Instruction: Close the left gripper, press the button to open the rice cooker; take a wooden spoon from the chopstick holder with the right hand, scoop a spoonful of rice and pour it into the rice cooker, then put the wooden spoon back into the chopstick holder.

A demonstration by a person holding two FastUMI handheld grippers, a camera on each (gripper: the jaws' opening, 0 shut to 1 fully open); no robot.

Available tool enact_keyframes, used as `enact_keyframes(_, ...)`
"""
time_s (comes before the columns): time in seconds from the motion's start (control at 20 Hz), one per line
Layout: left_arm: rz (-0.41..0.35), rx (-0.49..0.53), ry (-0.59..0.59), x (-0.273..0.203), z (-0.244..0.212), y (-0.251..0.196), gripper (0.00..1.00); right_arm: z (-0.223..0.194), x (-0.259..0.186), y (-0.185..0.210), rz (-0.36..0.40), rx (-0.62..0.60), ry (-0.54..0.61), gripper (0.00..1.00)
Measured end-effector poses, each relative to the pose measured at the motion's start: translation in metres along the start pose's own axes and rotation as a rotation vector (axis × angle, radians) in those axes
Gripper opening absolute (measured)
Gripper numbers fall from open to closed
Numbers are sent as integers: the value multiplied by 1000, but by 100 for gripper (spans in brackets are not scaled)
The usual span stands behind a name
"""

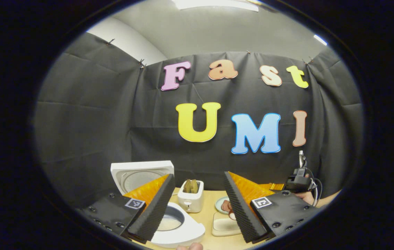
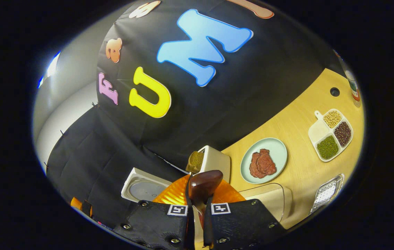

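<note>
At the bottom of the right gripper view, the right gripper [image 2: 197,222] clamps the wooden spoon [image 2: 204,185]. The left gripper [image 1: 197,208] gapes wide, empty, above the open rice cooker [image 1: 176,222] at lower centre.

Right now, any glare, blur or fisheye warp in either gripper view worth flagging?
Left gripper view: ceiling light blown out at the top edge; wall cloth bows outward; rice cooker and open lid sharp. Right gripper view: horizon strongly tilted, table edge curves; the wooden spoon close to the lens looks slightly soft with a highlight on its bowl; divided dish stays crisp.
</note>
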State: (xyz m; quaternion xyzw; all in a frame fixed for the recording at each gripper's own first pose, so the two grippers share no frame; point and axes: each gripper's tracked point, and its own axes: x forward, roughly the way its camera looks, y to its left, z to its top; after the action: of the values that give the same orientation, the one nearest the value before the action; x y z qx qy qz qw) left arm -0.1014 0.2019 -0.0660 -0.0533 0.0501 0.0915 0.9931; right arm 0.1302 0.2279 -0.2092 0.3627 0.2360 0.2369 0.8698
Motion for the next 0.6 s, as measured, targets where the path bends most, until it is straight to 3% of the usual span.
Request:
enact_keyframes(0.3,23,-5,-6,-6,1,23,96,-11,31,62,85,-10,23,10)
enact_keyframes(0.55,42,-5,-18,-5,3,45,98,-49,67,107,141,-47,77,10)
enact_keyframes(0.6,45,-6,-19,-5,3,49,94,-56,75,114,148,-58,87,10)
